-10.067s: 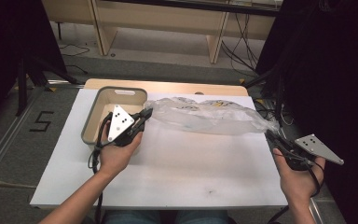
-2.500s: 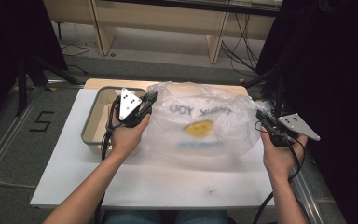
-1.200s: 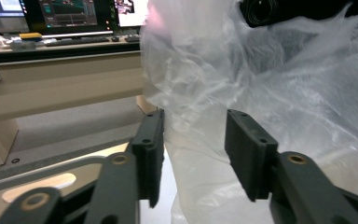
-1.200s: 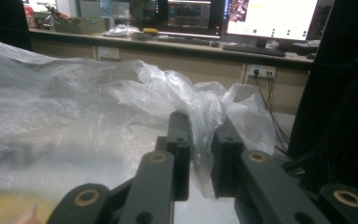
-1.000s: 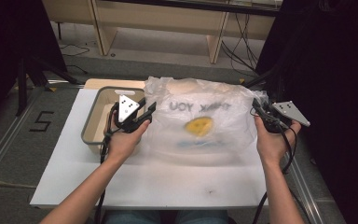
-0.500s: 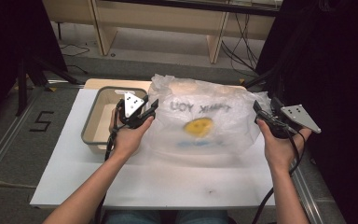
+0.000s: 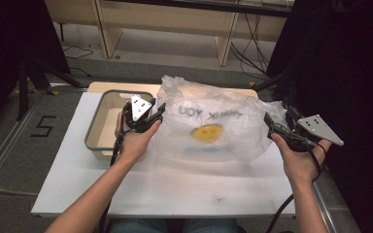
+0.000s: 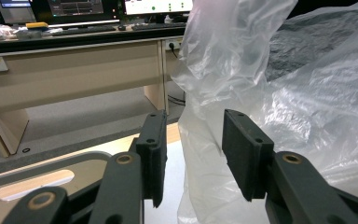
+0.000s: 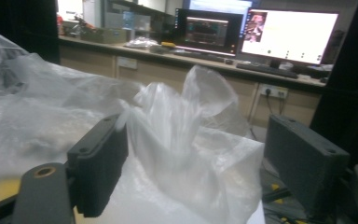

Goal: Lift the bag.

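On the white tabletop (image 7: 175, 194) the plastic bag (image 7: 213, 126) stands puffed beside the tray (image 7: 94, 131). Left gripper (image 8: 191, 154) holds jaws half-wide, pressing nothing; right gripper (image 9: 191, 163) has just opened wide around the bag's corner. Regrip both edges evenly.

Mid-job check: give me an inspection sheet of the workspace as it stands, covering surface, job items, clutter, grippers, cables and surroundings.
Surface: white table top, bare at the front.
Job's things: clear plastic bag with dark lettering and a yellow mark, puffed up mid-table; grey bin to its left.
Clutter: nothing seen.
Grippers: left gripper has bag plastic between its jaws, with gaps to the pads; right gripper has just been opening, jaws wide, a bunch of bag between them, unpressed.
Cables: a black cable trails from the left gripper along the hand.
Surroundings: wooden desks, lit monitors, floor cables behind the table.
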Motion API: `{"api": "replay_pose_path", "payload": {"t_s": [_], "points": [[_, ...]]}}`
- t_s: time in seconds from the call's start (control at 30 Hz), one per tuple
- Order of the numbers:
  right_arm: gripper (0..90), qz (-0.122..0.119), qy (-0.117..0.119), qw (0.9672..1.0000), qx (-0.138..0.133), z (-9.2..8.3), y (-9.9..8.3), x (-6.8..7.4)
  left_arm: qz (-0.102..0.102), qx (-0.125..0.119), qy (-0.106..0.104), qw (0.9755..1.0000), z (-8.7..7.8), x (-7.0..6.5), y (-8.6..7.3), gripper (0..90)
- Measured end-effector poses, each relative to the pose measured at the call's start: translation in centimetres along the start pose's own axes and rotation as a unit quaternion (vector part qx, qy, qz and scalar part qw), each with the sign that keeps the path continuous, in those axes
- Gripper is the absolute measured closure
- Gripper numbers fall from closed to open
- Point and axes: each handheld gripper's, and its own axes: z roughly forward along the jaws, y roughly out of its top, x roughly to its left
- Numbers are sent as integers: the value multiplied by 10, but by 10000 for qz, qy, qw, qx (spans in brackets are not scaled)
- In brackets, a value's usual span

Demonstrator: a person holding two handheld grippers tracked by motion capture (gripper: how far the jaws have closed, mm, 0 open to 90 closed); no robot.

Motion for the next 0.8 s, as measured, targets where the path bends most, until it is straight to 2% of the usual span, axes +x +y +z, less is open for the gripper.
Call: {"api": "replay_pose_path", "payload": {"t_s": [0.13,0.27,0.4,0.53,0.6,0.7,0.8], "points": [[182,16,75,10000,46,3,0,1,6,-11,-7,10000,0,-1,0,598],[176,-29,39,10000,-46,1,3,1,26,4,-1,10000,-1,0,1,596],[169,-47,-10,10000,22,-1,3,-1,41,-6,-22,10000,-4,3,1,577],[167,13,-71,9999,129,-4,-4,-4,49,24,-81,10000,-10,5,3,532],[168,44,-31,9997,223,-5,-10,-5,45,56,-129,9999,-13,6,4,508],[168,-33,49,9992,399,-7,-20,-3,38,32,-166,9998,-20,7,4,485],[172,53,105,9987,501,-9,-29,-4,-18,21,-197,9998,-25,8,6,441]]}}
